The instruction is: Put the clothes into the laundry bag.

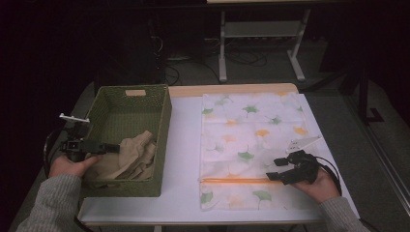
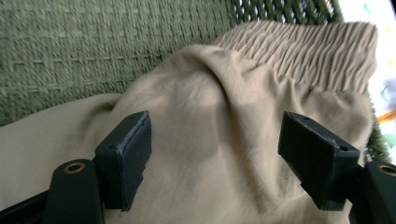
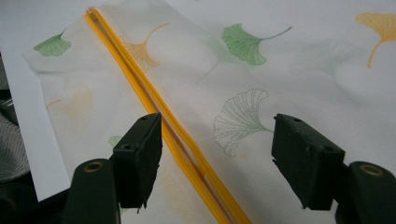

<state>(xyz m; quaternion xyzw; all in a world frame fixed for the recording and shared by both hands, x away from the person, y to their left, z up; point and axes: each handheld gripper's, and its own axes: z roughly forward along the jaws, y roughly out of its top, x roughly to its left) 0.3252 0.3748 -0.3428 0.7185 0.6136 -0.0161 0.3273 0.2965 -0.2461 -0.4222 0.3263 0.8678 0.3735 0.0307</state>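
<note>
At a white table (image 1: 183, 145) in a dim room, I work two handheld grippers over laundry. My left gripper (image 1: 104, 146), at the left of the high view, reaches over the near-left wall of the green woven basket (image 1: 162, 121) toward the beige garment (image 1: 130, 157) heaped in the basket's lower half. Its own view shows both jaws spread wide with the crumpled cloth (image 2: 210, 121) lying between and beyond them, its gathered waistband at the upper right against the weave; I cannot tell whether the pads touch the fabric, and nothing is gripped. My right gripper (image 1: 276, 169), at the lower right, hovers over the ginkgo-print mesh bag (image 1: 251, 125) spread flat on the table's right half, its jaws gaping on either side of the orange zipper (image 3: 140, 79), clasping nothing. Beyond the table's far edge, at the top of the frame, grey floor, loose cables and the white legs of another desk (image 1: 222, 48) fade into darkness.
</note>
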